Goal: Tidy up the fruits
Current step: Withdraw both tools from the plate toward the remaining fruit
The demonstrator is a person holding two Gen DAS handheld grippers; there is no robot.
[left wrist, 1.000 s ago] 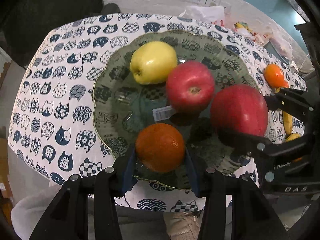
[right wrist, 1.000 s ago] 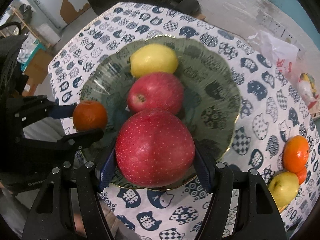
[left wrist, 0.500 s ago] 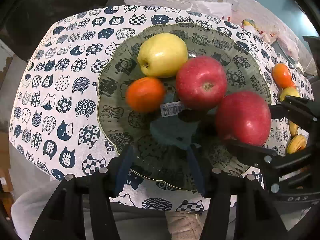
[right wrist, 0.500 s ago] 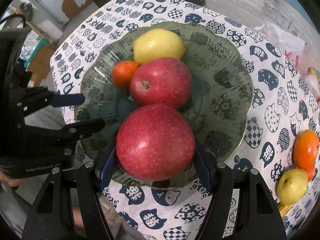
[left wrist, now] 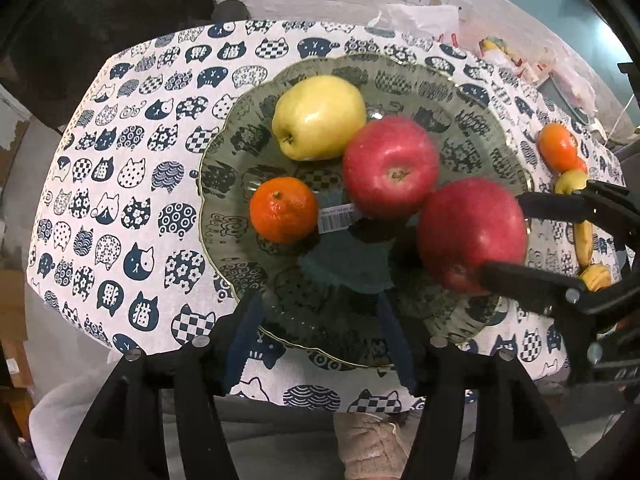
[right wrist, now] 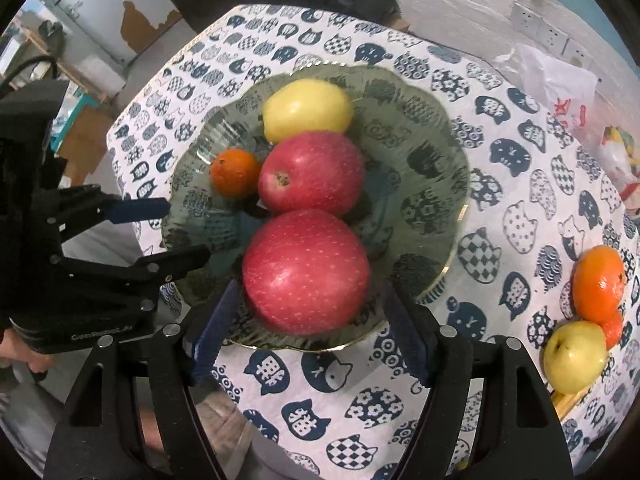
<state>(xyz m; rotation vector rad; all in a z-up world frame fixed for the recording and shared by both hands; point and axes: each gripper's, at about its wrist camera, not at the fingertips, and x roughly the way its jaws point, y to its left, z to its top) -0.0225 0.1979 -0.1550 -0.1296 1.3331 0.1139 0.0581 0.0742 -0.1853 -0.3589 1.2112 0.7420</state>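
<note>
A green glass plate (left wrist: 472, 120) (right wrist: 432, 152) on the cat-print tablecloth (left wrist: 120, 200) holds a yellow apple (left wrist: 318, 118) (right wrist: 308, 110), a red apple (left wrist: 390, 168) (right wrist: 312, 172), a bigger red apple (left wrist: 472, 236) (right wrist: 306, 272) and an orange (left wrist: 284, 210) (right wrist: 234, 172). My left gripper (left wrist: 318, 340) (right wrist: 188, 230) hovers over the plate's near rim; its jaws are opening with nothing between them. My right gripper (right wrist: 310, 320) (left wrist: 502, 236) straddles the bigger red apple, which rests on the plate. Its jaws are opening, with a small gap at each pad.
On the cloth right of the plate lie another orange (right wrist: 598, 280) (left wrist: 558, 146) and a small yellow fruit (right wrist: 576, 356). White plastic bags (right wrist: 560, 80) sit at the back right by a wall with sockets. The table edge is close below both grippers.
The left gripper let go of the orange, which now lies on the plate beside the apples, and drew back over the near rim. The right pads have parted from the bigger red apple.
</note>
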